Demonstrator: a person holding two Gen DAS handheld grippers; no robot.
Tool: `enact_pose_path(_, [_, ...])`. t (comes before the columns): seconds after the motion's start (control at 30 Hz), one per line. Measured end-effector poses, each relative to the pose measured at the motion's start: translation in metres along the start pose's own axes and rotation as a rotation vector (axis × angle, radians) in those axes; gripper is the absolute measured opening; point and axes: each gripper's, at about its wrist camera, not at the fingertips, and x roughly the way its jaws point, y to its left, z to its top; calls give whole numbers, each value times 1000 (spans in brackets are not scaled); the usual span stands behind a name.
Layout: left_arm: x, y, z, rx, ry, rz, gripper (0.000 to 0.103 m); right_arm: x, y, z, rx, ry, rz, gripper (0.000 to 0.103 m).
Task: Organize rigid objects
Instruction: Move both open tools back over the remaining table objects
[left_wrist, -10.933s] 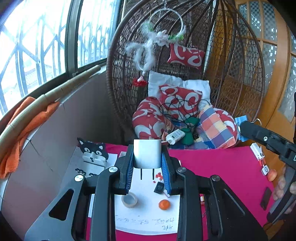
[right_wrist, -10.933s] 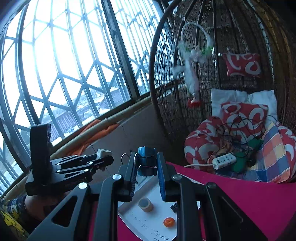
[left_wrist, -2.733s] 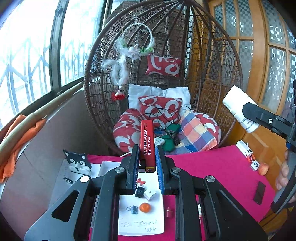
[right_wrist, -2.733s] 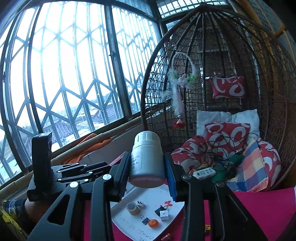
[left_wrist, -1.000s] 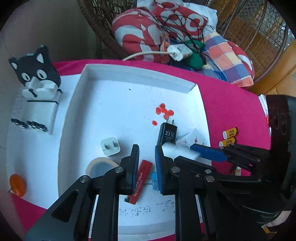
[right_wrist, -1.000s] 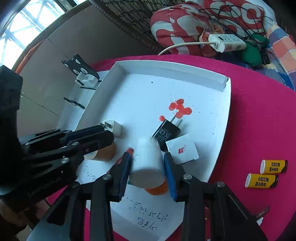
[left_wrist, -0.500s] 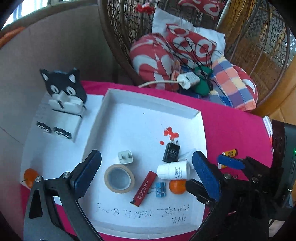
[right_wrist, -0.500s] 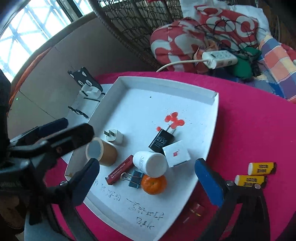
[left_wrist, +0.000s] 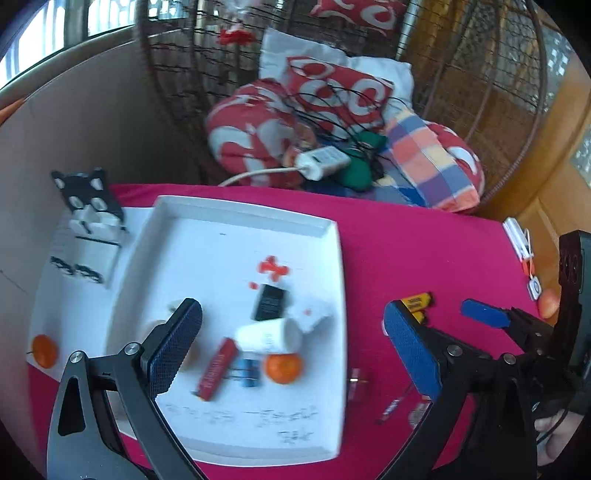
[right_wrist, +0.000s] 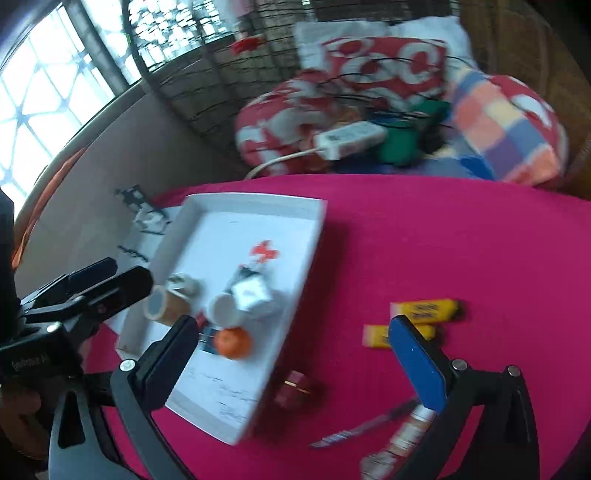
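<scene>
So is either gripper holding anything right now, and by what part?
Nothing is held. The left gripper and right gripper both stand open and empty above the tray.

white tray, magenta tablecloth, orange fruit

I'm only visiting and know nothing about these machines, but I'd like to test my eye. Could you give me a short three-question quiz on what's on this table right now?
1. True or false: the white bottle stands upright in the white tray.
2. Where are the two yellow batteries? A) in the tray B) on the pink cloth beside the tray C) in the left tool
3. Fill in: the right tool has its jaws ____.

Key: 1 false, it lies on its side. 2 B. 3 open, with nothing gripped.
</scene>
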Motion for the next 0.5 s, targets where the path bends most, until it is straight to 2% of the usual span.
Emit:
enact_pose_path(0.33, [50,-84,-6,59,111,-65,100,-46,-105,-33,182,-10,-115,103])
enact_pose_path(0.5, [94,-128,-9,151,189,-75,100,-69,-148,-54,253,-14,-166,103])
